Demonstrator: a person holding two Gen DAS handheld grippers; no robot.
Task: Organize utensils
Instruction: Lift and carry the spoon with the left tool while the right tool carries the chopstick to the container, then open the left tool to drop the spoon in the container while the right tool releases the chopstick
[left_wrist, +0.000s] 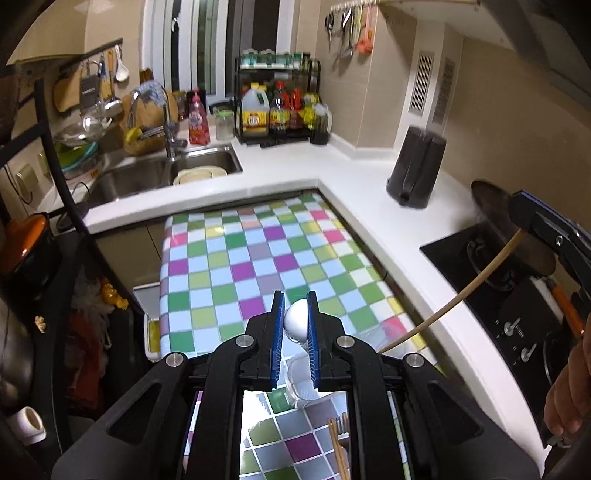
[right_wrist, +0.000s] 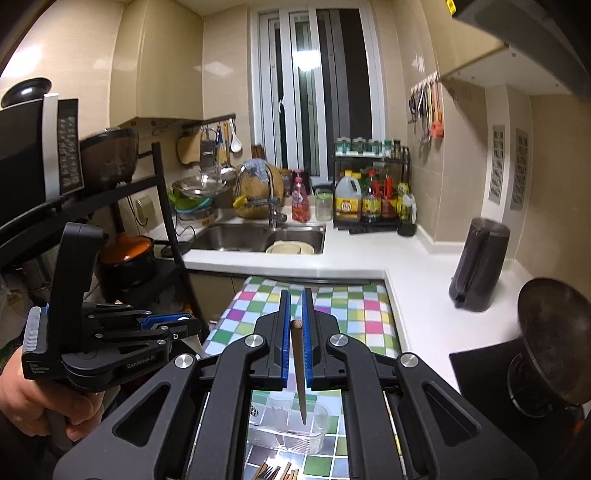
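Here the left claw (left_wrist: 295, 314) is nearly closed on a white spoon (left_wrist: 296, 320), and the right claw (right_wrist: 295, 314) pinches one chopstick (right_wrist: 299, 373), both above the checkered worktop (left_wrist: 236, 266).

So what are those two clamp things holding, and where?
Left gripper pinches a white ceramic spoon by its bowl; right gripper clamps a brown wooden chopstick near its blunt top end.

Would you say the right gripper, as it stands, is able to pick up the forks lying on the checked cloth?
Probably not yet: the right gripper is shut on a chopstick, so nothing more fits until that is put down; the forks lie uncovered just below.
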